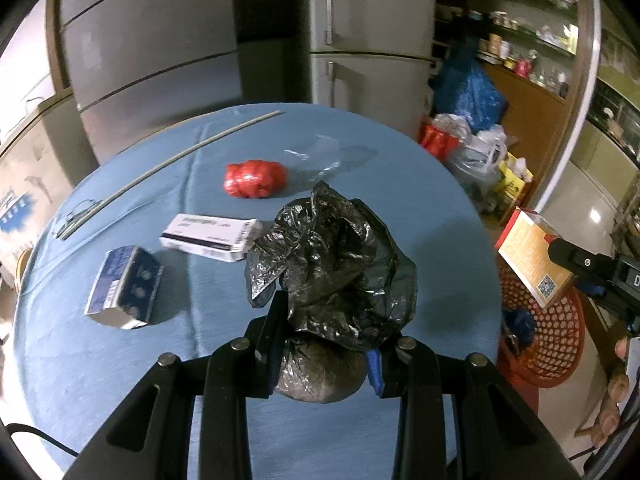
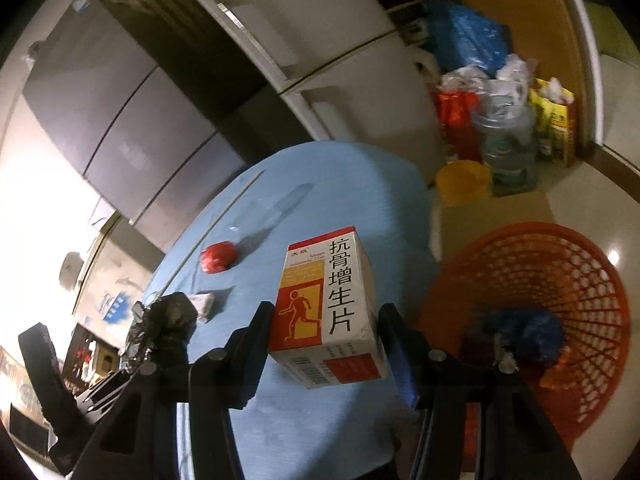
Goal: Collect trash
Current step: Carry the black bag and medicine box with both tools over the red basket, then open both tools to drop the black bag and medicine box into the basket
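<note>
My left gripper [image 1: 328, 344] is shut on a crumpled black plastic bag [image 1: 336, 264] and holds it above the round blue table [image 1: 120, 360]. My right gripper [image 2: 326, 352] is shut on a white, red and yellow medicine box [image 2: 328, 312], held near the table's right edge beside an orange mesh waste basket [image 2: 560, 280]. The box [image 1: 532, 260] and basket [image 1: 560, 336] also show at the right of the left wrist view. On the table lie a red wad [image 1: 256, 179], a white flat box [image 1: 212, 236], a blue and white box [image 1: 124, 288] and a clear plastic wrapper [image 1: 332, 156].
A thin grey rod [image 1: 168, 164] lies along the table's far left edge. Fridges [image 1: 372, 40] stand behind the table. Bags and a water jug [image 2: 508, 148] crowd the floor at right. Blue and orange trash [image 2: 536, 336] lies in the basket.
</note>
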### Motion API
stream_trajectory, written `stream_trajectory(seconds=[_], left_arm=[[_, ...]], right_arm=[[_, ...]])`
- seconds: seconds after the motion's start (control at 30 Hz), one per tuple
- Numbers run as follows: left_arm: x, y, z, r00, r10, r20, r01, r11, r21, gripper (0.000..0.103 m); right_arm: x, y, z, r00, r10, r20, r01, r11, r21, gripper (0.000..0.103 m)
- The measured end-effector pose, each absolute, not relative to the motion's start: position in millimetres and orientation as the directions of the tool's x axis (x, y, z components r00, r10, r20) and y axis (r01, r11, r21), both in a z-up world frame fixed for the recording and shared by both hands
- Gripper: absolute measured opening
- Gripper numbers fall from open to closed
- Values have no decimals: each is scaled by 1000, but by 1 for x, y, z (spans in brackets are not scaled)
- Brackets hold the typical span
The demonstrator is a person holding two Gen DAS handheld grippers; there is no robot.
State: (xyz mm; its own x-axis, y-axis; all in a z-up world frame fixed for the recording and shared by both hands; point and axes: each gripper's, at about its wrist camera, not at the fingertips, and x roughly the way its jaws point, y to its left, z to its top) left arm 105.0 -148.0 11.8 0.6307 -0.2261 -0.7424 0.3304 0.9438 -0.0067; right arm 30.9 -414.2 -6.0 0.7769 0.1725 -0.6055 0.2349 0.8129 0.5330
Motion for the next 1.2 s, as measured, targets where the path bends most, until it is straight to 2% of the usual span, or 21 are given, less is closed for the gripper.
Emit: stream_trajectory(seconds=[0.53,1.2], left_arm=[[104,-208,16,595,-296,-747,450,893,4,35],[93,-291,9,524,-368,-768,590,807,16,35]], right_arm=[[-5,-481,-19,770,26,-637,387,775,500,57],[-33,-527,-39,744,-62,-665,496,718,488,57]])
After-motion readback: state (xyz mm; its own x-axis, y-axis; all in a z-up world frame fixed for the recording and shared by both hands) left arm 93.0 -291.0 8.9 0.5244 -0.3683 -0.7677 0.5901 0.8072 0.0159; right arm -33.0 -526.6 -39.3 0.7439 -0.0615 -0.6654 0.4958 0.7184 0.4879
